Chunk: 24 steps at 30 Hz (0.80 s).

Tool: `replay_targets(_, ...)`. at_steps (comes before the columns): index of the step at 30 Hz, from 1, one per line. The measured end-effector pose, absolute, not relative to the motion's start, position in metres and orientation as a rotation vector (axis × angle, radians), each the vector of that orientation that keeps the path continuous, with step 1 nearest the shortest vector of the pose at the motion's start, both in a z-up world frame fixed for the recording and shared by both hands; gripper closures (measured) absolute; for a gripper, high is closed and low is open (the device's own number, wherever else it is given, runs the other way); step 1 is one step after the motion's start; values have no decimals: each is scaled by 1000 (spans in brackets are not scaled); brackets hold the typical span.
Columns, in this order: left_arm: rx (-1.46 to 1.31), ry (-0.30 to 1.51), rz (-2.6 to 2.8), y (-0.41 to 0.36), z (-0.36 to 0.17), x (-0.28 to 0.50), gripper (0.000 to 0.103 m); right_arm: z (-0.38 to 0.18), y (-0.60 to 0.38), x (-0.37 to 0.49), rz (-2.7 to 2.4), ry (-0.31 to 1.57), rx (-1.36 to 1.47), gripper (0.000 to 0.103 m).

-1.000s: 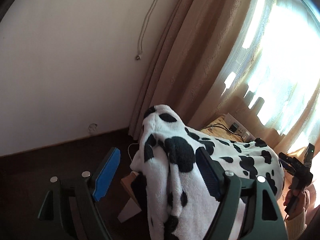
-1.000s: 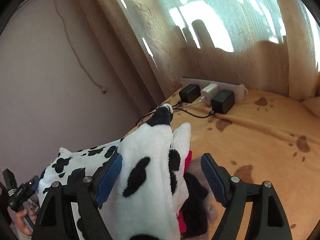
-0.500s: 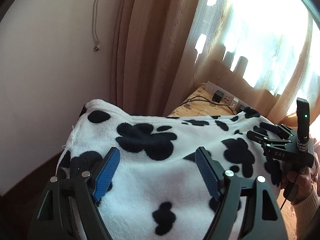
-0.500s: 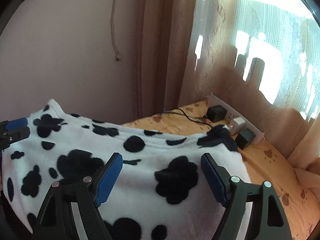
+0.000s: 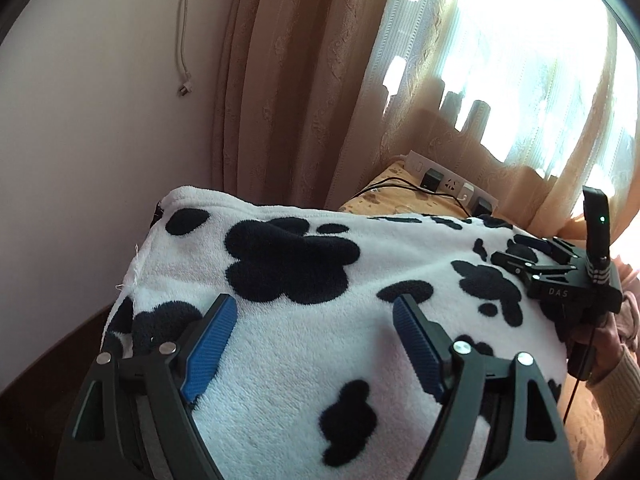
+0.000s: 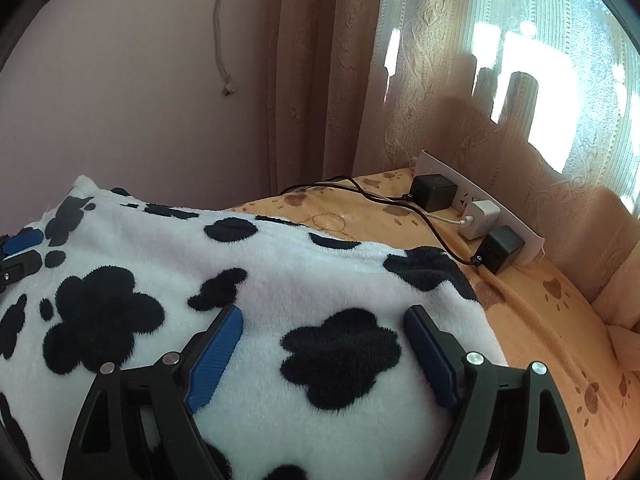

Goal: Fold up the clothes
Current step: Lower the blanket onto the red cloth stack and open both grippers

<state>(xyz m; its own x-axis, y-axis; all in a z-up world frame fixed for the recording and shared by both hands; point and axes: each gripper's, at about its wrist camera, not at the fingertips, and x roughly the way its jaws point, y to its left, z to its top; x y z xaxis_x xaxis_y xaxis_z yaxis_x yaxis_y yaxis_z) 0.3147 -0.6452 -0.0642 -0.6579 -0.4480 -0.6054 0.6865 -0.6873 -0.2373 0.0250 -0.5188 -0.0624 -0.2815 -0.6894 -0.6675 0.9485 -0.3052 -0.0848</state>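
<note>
A white fleece garment (image 5: 296, 344) with black paw-shaped spots lies spread wide over the bed, and it also fills the lower part of the right wrist view (image 6: 280, 280). My left gripper (image 5: 314, 304) hovers open over its left part, pads clear of the fleece. My right gripper (image 6: 324, 314) stands over the garment's right part near the edge; its jaws are opening and the pads press on nothing. Each gripper shows in the other's view: the right gripper (image 5: 520, 251) at the right, the left gripper (image 6: 20, 254) at the far left edge.
An orange bed sheet (image 6: 540, 320) with brown paw prints runs to the right of the garment. A white power strip (image 6: 520, 236) with several chargers and cables lies at the bed's far edge by the beige curtain (image 5: 280, 80). A loose cable (image 5: 184, 88) hangs on the wall.
One second ago the garment hung bunched between each gripper's fingers. It now lies spread flat under both grippers, which have rolled level and dropped a little. Little differs from half a second ago.
</note>
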Motion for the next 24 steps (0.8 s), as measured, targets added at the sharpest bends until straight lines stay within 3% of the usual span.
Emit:
replay_targets(6,611,633,-2333,-632,-40,328,19,-16,-486,37,-2012,465,498,18)
replay_targets(13,662,575,-2311,-641,-64,314,19,-63,-508,5,-1976,536,634,18)
replay_targets(19,599,498,-2331,-632,-73,314,17,-69,-503,-16,-1872,433,699,18)
replay_targets(24,651,425,-2281,-624,-67,308,17,-68,-502,-5,-1904,477,667,18)
